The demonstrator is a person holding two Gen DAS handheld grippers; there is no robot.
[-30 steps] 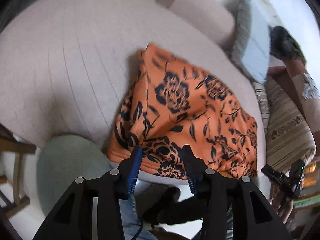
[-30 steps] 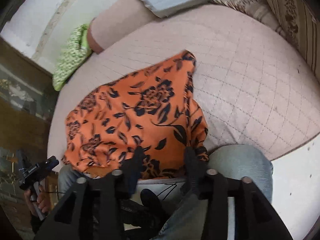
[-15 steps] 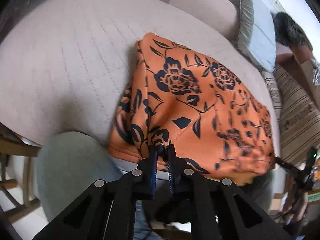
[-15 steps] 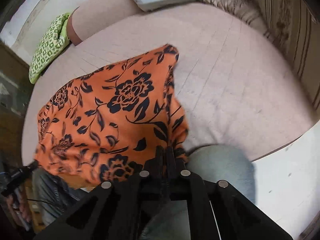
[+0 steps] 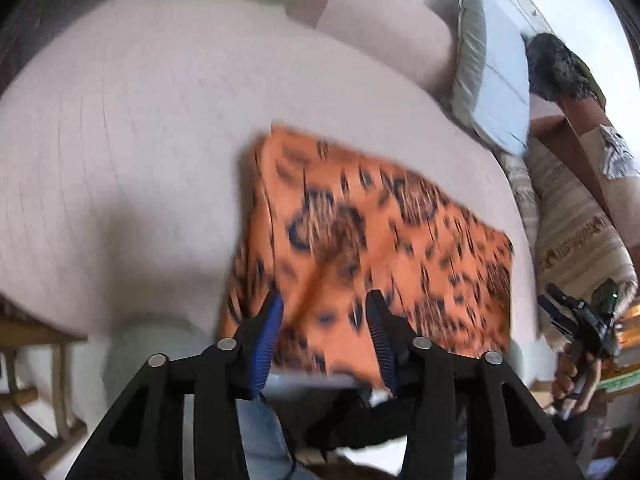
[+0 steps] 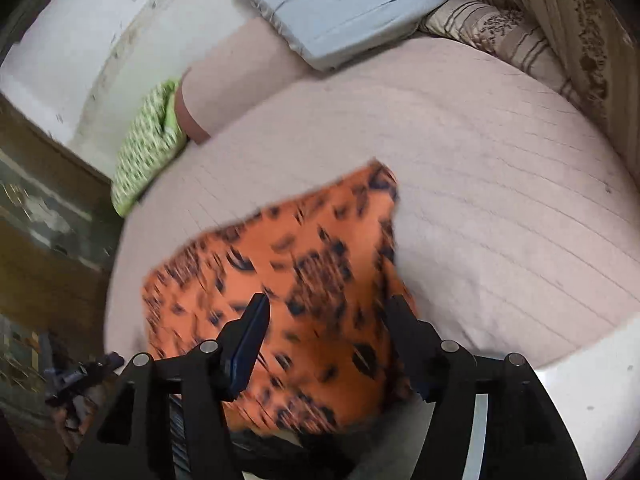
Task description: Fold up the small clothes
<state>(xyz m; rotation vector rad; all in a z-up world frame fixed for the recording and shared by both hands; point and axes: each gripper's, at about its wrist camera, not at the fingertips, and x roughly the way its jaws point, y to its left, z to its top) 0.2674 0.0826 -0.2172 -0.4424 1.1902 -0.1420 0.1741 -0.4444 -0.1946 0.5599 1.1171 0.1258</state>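
Motion blur smears the orange floral garment (image 5: 384,248) ahead of the left fingers (image 5: 268,328), so its dark print (flowers, perhaps) cannot be read. Its near hem is hidden behind both fingers, and the right view is equally blurred.

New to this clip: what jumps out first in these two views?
The orange cloth with dark flowers on the near edge of the pale pink bed, blurred in both views. Each gripper, left and right, hangs over its near hem, jaws opening, pads off the fabric. Behind lie a light blue pillow and a green patterned cushion.
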